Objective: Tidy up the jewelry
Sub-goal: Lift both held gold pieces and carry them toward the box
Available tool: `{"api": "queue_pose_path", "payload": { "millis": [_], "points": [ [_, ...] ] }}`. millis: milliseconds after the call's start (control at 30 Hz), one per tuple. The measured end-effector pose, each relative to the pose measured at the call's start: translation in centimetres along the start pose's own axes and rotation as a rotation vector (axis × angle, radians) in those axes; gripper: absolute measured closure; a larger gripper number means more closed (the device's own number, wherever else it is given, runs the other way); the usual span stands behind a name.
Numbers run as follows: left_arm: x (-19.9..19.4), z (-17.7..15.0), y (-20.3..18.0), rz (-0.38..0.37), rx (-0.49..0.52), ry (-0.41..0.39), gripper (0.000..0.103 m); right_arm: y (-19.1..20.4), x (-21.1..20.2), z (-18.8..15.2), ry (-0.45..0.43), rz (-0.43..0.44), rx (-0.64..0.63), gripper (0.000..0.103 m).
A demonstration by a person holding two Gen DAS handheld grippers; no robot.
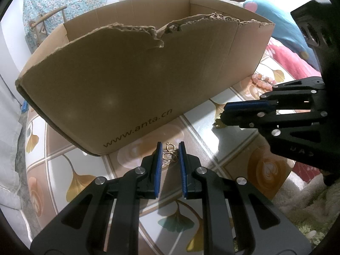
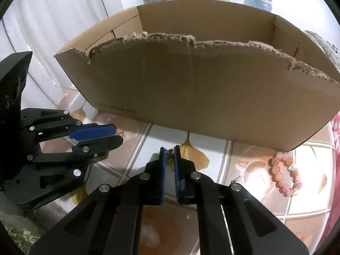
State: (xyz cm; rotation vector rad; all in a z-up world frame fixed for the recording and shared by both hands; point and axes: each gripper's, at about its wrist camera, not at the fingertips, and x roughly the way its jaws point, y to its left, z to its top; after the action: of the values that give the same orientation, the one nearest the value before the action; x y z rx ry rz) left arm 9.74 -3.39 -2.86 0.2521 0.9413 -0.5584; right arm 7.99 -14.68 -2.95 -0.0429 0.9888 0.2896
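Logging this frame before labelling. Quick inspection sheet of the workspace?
Surface: tabletop under a glossy cloth printed with tiles and ginkgo leaves.
Job's things: torn-rimmed cardboard box standing open; gold clasp piece lying in front of it; small gold piece; pink bead bracelet loose beside the box.
Clutter: nothing seen.
Grippers: left gripper nearly closed around the gold clasp piece, contact unclear; right gripper shut on the small gold piece.
Cables: nothing seen.
Surroundings: floral fabric over a chair, blue and red bedding, white curtain.
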Motion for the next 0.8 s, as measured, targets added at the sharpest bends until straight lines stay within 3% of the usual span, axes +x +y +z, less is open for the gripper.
{"api": "queue_pose_path", "payload": {
  "millis": [467, 700, 800],
  "points": [
    [-2.5, 0.0, -1.2, 0.016, 0.001, -0.035, 0.09, -0.2, -4.8, -1.3, -0.086, 0.0, -0.02, 0.095],
    [-8.0, 2.2, -2.5, -0.028, 0.03, -0.168, 0.09, -0.7, -9.9, -0.5, -0.199, 0.046, -0.023, 0.095],
    [-10.1, 4.3, -3.1, -0.014, 0.089, -0.228, 0.09, -1.6, -12.3, 1.4, -0.274, 0.084, -0.033, 0.095]
  ]
}}
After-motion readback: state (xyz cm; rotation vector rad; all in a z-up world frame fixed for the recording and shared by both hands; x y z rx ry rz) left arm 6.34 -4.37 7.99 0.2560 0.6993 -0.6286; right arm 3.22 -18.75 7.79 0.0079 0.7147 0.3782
